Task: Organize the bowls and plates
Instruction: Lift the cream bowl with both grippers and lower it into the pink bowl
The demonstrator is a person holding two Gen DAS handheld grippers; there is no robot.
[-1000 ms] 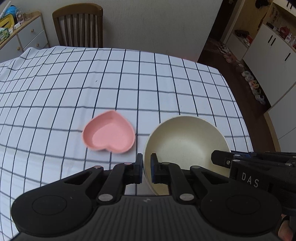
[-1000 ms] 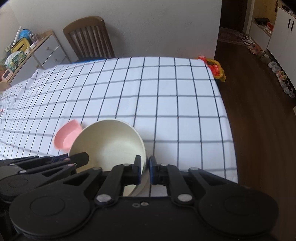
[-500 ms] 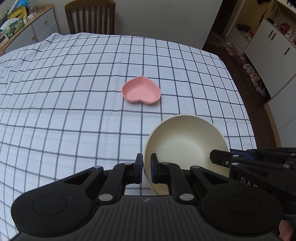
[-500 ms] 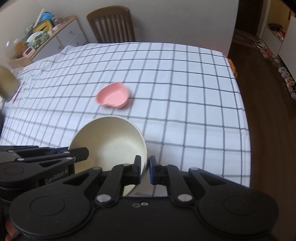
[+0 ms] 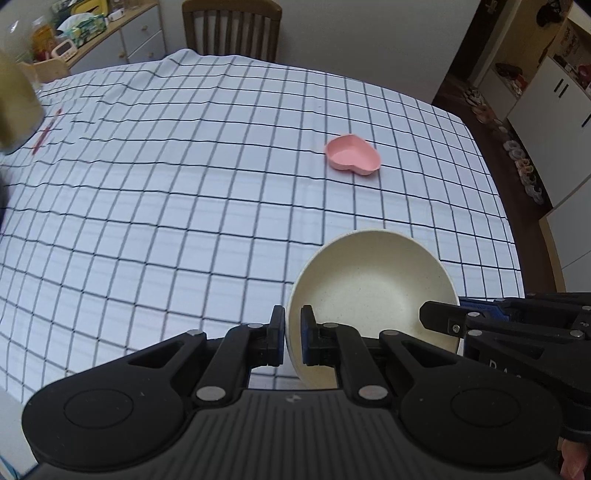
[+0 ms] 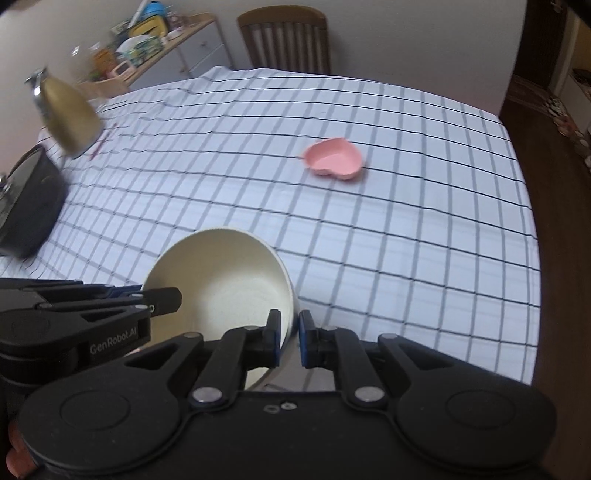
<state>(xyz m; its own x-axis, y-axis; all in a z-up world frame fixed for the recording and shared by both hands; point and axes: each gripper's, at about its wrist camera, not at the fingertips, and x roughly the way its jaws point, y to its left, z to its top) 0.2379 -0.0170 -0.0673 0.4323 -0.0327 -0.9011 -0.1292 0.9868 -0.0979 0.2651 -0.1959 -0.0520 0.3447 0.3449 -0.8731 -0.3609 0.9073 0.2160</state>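
A cream bowl [image 5: 373,295] is held in the air above the near part of the checked tablecloth [image 5: 184,184]. My left gripper [image 5: 293,339] is shut on its left rim. My right gripper [image 6: 288,341] is shut on its right rim; the bowl also shows in the right wrist view [image 6: 221,288]. Each gripper shows from the side in the other's view: the right gripper [image 5: 443,319] and the left gripper [image 6: 162,297]. A pink heart-shaped dish [image 5: 352,155] sits on the cloth far ahead, to the right; it also shows in the right wrist view [image 6: 334,158].
A gold kettle [image 6: 66,110] and a black pot [image 6: 26,206] stand at the table's left side. A wooden chair [image 5: 231,29] stands behind the far edge. A sideboard [image 6: 166,48] with clutter is at the back left. The table's right edge drops to a dark floor [image 6: 554,221].
Both grippers have lifted the bowl and pulled it back and to the left, so the pink dish now lies much farther away. The kettle and pot have come into view at the left.
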